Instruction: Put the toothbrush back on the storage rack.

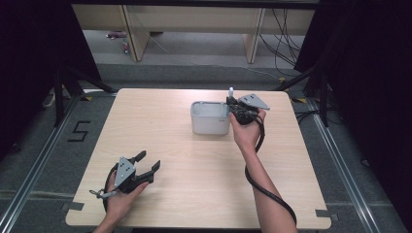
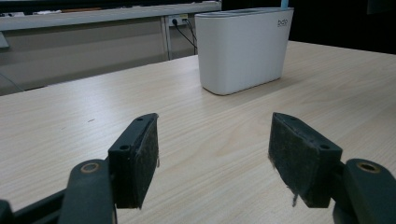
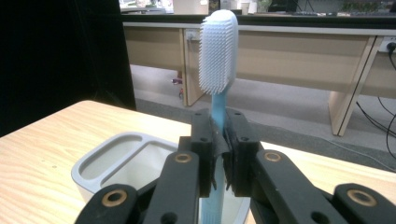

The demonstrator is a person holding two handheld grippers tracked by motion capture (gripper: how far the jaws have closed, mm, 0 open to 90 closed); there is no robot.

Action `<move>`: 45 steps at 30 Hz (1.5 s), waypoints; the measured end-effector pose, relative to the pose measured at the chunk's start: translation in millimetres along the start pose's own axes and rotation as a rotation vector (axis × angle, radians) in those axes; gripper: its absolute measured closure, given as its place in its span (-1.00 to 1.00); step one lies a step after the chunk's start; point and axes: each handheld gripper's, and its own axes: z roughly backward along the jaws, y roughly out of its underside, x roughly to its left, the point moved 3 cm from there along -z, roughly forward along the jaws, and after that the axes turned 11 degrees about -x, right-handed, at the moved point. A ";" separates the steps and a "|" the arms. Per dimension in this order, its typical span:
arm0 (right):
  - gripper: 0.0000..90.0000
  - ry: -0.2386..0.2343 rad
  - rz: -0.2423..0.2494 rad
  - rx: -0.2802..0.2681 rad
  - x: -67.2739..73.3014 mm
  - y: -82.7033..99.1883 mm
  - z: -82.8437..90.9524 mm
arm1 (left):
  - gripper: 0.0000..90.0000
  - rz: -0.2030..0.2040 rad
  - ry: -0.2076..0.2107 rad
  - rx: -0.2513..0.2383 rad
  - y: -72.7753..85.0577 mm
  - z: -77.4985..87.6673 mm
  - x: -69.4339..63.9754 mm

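A light blue plastic toothbrush (image 3: 218, 100) carries a head of white bristles. The oval white plastic holder (image 2: 243, 49) bears small grey lettering near its rim. Beneath the holder, the pale wooden table (image 1: 204, 174) shows a fine straight grain. Both grippers have black jaws with brass-coloured rivets.

Toothbrush (image 3: 218, 51) handle was covered by the right tongs (image 3: 219, 140) below the neck; its lower end ran off the bottom edge. Holder (image 2: 243, 49) top was cut by the upper edge in the left gripper view; its small logo was unreadable.
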 end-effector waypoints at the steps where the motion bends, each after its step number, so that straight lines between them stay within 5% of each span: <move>1: 0.86 0.011 0.017 -0.002 -1.6 1.2 -0.1 | -0.27 0.001 0.000 -0.001 0.0 0.0 -0.1; 4: 0.86 0.018 -0.023 0.008 0.9 5.8 -0.3 | -0.27 0.001 0.000 -0.001 0.0 0.0 0.0; 34: 0.82 0.025 -0.007 0.071 -5.3 34.1 -3.3 | -0.27 -0.001 0.000 0.000 0.0 0.1 0.0; 45: 0.13 0.080 0.018 0.078 -9.6 31.0 5.4 | -0.27 -0.001 -0.002 0.001 0.0 -0.1 -0.2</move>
